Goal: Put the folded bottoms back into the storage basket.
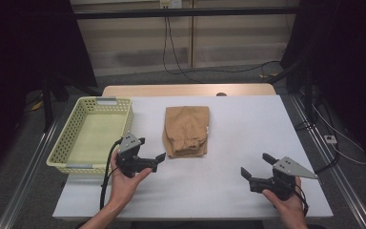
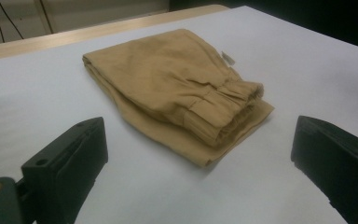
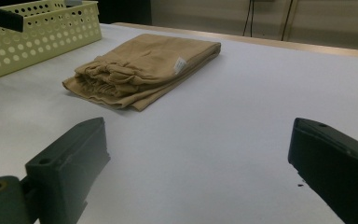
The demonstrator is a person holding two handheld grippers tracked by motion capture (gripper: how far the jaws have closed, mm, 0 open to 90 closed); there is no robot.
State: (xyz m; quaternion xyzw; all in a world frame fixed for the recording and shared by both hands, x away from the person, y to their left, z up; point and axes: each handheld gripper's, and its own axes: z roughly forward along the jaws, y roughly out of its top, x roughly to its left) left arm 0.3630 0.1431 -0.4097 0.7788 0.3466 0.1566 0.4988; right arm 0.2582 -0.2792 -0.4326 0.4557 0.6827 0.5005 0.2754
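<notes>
Beside the folded garment (image 1: 186, 130), left gripper (image 1: 151, 161) gapes, seemingly untouching.

The folded tan trousers (image 2: 177, 88) are made of soft matt cloth; the yellow basket (image 1: 95, 133) is moulded from perforated plastic.

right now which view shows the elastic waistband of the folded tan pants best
The left gripper view: the tan pants lie close, their gathered waistband facing the camera. The right gripper view shows it farther off; the high view shows it small, from above.
</notes>
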